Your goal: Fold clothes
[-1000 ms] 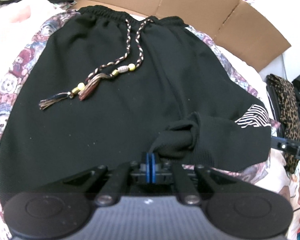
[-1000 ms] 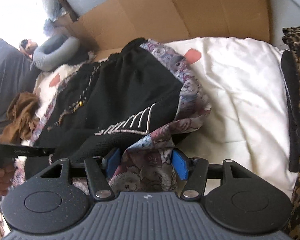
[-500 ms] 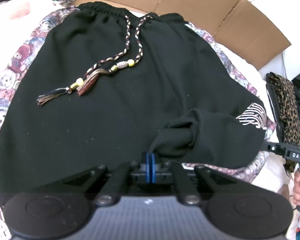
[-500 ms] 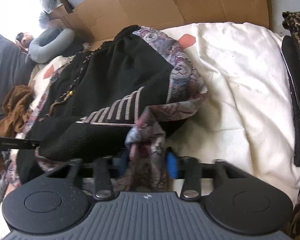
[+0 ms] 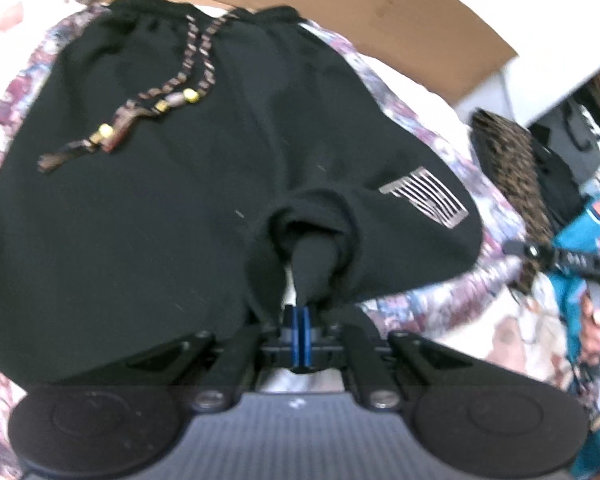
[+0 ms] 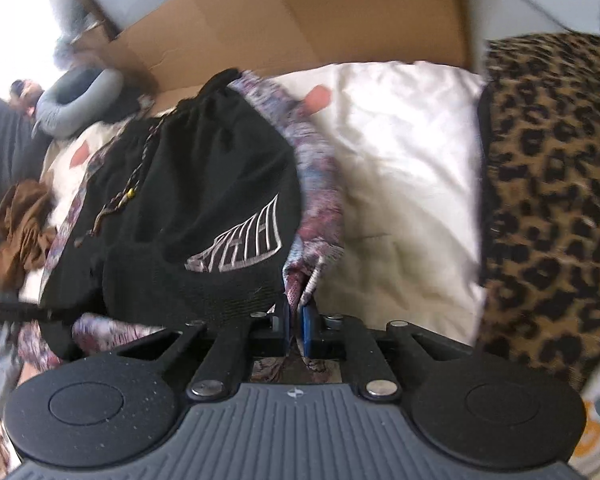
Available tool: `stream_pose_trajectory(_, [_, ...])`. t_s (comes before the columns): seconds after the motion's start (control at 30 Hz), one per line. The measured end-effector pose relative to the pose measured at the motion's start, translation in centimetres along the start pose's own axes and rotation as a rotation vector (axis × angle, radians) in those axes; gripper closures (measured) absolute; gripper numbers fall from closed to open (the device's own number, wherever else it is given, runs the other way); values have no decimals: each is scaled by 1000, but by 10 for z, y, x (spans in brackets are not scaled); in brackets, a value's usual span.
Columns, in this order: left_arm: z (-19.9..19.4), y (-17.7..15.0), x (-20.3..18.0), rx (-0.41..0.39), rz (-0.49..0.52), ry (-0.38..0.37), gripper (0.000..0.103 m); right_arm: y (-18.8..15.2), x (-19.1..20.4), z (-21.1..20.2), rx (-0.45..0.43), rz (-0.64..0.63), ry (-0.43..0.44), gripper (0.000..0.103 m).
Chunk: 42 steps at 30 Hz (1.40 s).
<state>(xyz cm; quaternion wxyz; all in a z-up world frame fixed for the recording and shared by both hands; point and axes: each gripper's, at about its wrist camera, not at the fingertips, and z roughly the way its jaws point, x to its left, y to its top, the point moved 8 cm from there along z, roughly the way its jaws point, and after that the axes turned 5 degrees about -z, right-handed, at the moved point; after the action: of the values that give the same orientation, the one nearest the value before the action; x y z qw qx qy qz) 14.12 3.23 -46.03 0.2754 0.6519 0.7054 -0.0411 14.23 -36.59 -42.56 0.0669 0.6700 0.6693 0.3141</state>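
1. Left tool (image 5: 301,322): pads pressed together on a pinch of black fabric from the hem of the black shorts (image 5: 172,208), right at the tool tip. The fabric pulls into a taut cone there, so we judge the hem is being lifted for a fold toward the waistband.
2. Right tool (image 6: 295,326): pads clamped on a bunch of the bear-print cloth (image 6: 320,200) that lies under the shorts, just ahead of the tips. Black hem sits immediately left of the pads; we can't tell if any black fabric is caught too.
3. Shorts lie spread ahead of both tools on the bed (image 6: 400,168), waistband at the far end, drawstring (image 5: 148,116) loose on the front, striped logo (image 5: 424,196) on the leg nearer the right tool.
4. We read the two grips as one on each lower corner, so both legs rise together.
5. Hard to make out: heavy motion blur in both views; the print cloth's extent is hidden under the shorts; the leopard-print garment (image 6: 552,200) right of the right tool is cut off; the tool bodies hide everything close below.
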Motion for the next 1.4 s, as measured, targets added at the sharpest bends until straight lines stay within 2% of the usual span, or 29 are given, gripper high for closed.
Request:
stream_pose_trajectory(0.23, [4,-16,-28,67,44,-129,100,-3,-26,-21,-11,35,-98,103])
stream_pose_trajectory(0.3, [9,-18,-28,75,62,-114,100,-3,-32,-25,-18,42,-113,103])
stream_pose_trajectory(0.57, [12,-13,-1,66,7,-49,100,-4,-52,-21,-15,69,-180,99])
stream_pose_trajectory(0.67, [15,-9,0,58,-4,-33,100,-10,-57,-21,-5,87,-191,92])
stream_pose_trajectory(0.73, [17,-9,1,56,-7,-25,100,-15,-59,-19,6,78,-207,83])
stream_pose_trajectory(0.93, [20,-11,5,60,-1,5,99,-33,-53,-4,44,81,-183,81])
stream_pose_trajectory(1.07, [22,-9,7,73,3,34,91,-42,-48,10,72,72,-178,81])
stream_pose_trajectory(1.2, [15,-2,0,42,38,38,81,-44,-39,12,69,48,-167,82])
stream_pose_trajectory(1.27, [12,1,-5,26,52,30,73,-43,-34,11,66,23,-163,85])
stream_pose_trajectory(1.33, [11,1,-13,16,74,11,68,-42,-33,8,67,10,-164,98])
stream_pose_trajectory(1.4, [12,0,-22,18,100,-15,65,-40,-34,5,68,3,-175,99])
